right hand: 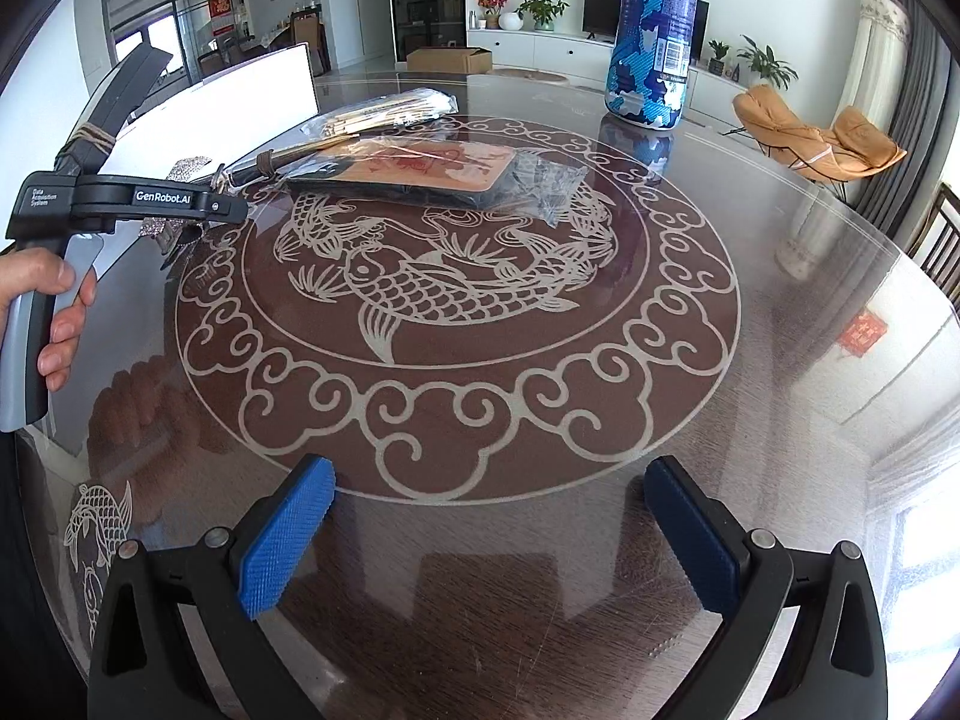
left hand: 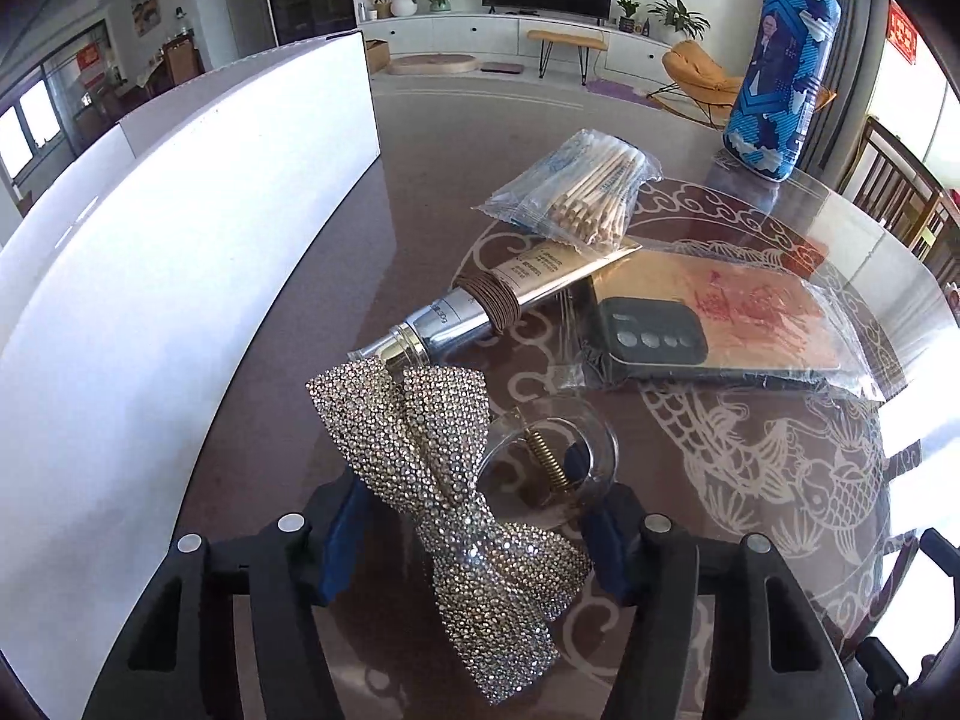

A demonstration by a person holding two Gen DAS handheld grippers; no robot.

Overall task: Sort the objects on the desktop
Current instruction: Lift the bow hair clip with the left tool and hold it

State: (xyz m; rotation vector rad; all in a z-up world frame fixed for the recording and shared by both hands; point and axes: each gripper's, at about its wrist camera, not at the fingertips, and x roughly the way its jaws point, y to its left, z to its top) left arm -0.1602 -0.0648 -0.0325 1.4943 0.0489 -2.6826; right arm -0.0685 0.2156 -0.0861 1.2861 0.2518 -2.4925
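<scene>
Sorting looks barely begun — nearly every item sits loose on the glass counter [right hand: 750, 360]. Left tool [left hand: 474, 531]: jaws about half apart, straddling a rhinestone bow hair clip [left hand: 456, 480] with a clear claw; the blue pads stand close on either side of it, but I cannot tell whether they press on it, so no confirmed grip. Right tool [right hand: 489, 534]: jaws wide, nothing between them, low over bare counter at the near edge. Unsorted pile lies just beyond the clip: a silver tube [left hand: 492, 300] with a brown hair tie [left hand: 486, 303] looped round it, a bag of cotton swabs [left hand: 582, 192] resting on the tube's far end, and a bagged phone case [left hand: 714, 324] to the right, touching the tube. A tall blue patterned can [left hand: 780, 72] stands upright, far right, well apart. A white box [left hand: 180, 240] stands along the left side — judged the likely destination; its inside is not visible in either view. View differences: the left wrist camera alone shows the clip's claw and spring and the tube in full. The right wrist camera alone shows the person's hand [right hand: 54, 312] on the left tool's handle and the wide bare stretch of near counter; there the clip is mostly hidden behind that tool.
</scene>
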